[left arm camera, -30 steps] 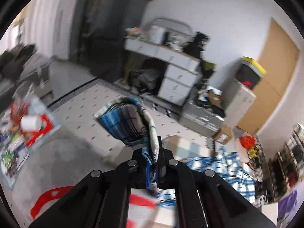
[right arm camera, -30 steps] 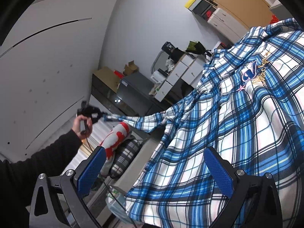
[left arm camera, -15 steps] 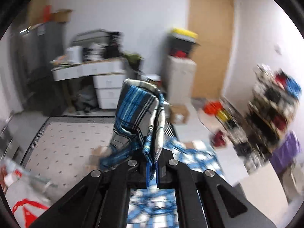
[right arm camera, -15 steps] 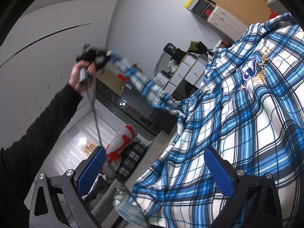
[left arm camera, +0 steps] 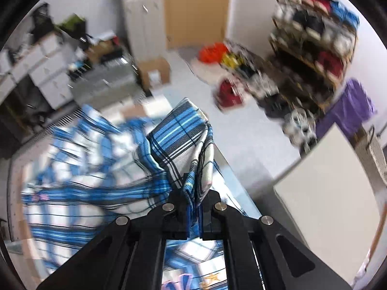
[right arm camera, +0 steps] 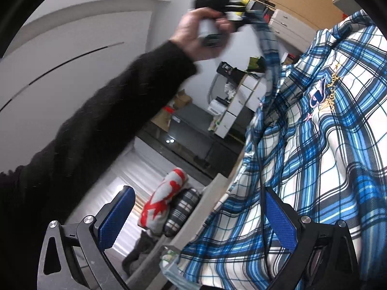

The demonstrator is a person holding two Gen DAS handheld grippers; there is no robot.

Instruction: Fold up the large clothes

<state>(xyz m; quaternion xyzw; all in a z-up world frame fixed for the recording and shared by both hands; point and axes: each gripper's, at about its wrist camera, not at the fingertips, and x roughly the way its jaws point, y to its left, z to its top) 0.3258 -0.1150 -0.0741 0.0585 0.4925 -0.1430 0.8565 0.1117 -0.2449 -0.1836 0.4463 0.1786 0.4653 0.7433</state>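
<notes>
In the left wrist view, the left gripper [left arm camera: 193, 213] is clamped tight on a bunched sleeve end [left arm camera: 191, 145] of the blue plaid shirt [left arm camera: 79, 169], whose body spreads out below and to the left across the table [left arm camera: 244, 195]. The risk, as I judge it, is that the thin pinch slips or the sleeve lands twisted, spoiling the fold.

In the right wrist view, the right gripper [right arm camera: 196, 220] stands wide open with nothing between its blue pads [right arm camera: 116, 217]. The shirt fills the right side, rumpled, its embroidered logo [right arm camera: 324, 96] facing up. The person's left hand [right arm camera: 200, 36] carries the sleeve overhead.
</notes>
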